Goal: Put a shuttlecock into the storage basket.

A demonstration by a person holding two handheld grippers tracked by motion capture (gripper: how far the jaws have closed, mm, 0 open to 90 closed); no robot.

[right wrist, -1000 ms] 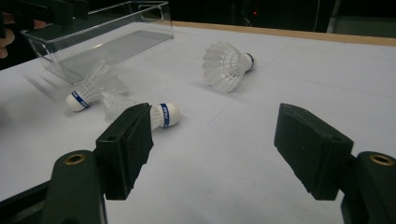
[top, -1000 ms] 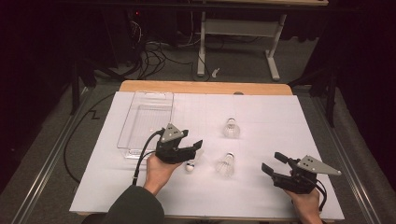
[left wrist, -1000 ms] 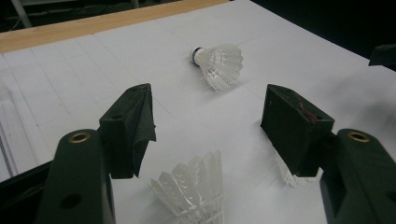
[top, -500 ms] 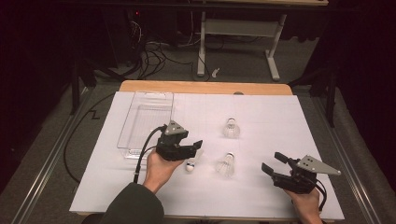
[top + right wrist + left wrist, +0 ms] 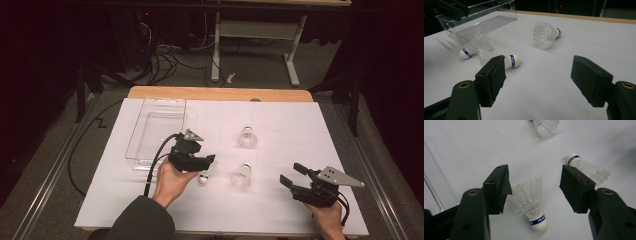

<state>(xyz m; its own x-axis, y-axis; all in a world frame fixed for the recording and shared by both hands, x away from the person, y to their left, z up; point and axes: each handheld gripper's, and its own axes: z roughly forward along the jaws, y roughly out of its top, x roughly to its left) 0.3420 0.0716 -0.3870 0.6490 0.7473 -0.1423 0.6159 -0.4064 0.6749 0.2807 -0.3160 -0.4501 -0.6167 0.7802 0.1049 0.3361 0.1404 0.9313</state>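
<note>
Your left tongs (image 5: 535,186) closing, not yet gripping, around the shuttlecock (image 5: 532,202) at frame centre, right tongs (image 5: 537,80) wide open, empty, lower right.

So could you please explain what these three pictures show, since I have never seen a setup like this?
A person holds a hand-held gripper in each hand. One picture looks down from above; the other two come from cameras riding on the grippers. On the white sheet lie three shuttlecocks beside a clear plastic tray. The left gripper hangs over the nearest shuttlecock, its fingers just closing in around it without touching. The right gripper waits open. Nothing is held yet.
</note>
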